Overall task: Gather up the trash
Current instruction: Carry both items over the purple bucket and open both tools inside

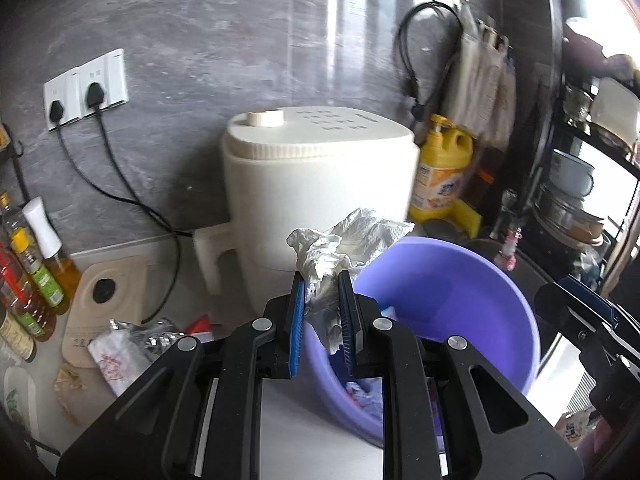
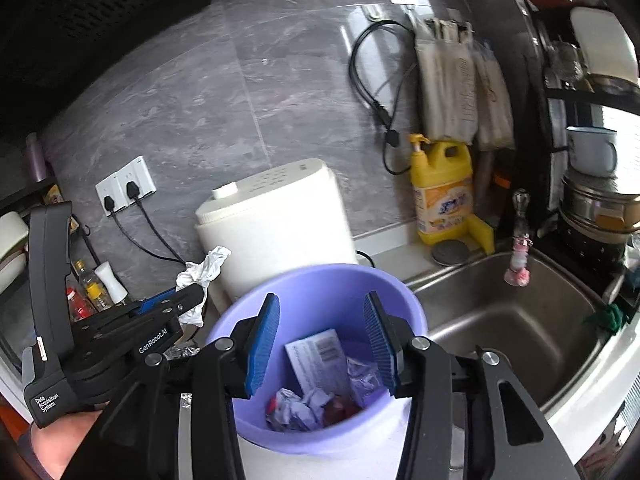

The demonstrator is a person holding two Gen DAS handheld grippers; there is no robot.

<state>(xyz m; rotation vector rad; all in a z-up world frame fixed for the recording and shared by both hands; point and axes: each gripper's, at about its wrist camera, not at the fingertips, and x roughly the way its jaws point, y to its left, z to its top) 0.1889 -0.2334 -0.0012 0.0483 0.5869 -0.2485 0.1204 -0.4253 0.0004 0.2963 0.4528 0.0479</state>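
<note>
My left gripper (image 1: 323,286) is shut on a crumpled white paper towel (image 1: 344,246), held just above the near-left rim of the purple basin (image 1: 460,288). The right wrist view shows the same left gripper (image 2: 196,294) with the towel (image 2: 202,274) left of the basin (image 2: 320,288). My right gripper (image 2: 322,312) is open and empty, hovering over the basin. Inside it lie a printed paper packet (image 2: 320,356), crumpled wrappers (image 2: 296,406) and other scraps. The right gripper also shows at the right edge of the left wrist view (image 1: 588,312).
A cream appliance (image 1: 316,184) stands behind the basin. A yellow detergent bottle (image 2: 442,192) and a steel sink (image 2: 500,320) are to the right. Foil and plastic wrappers (image 1: 132,340), a beige board (image 1: 108,292) and oil bottles (image 1: 32,280) lie left. Cords run to wall sockets (image 1: 86,90).
</note>
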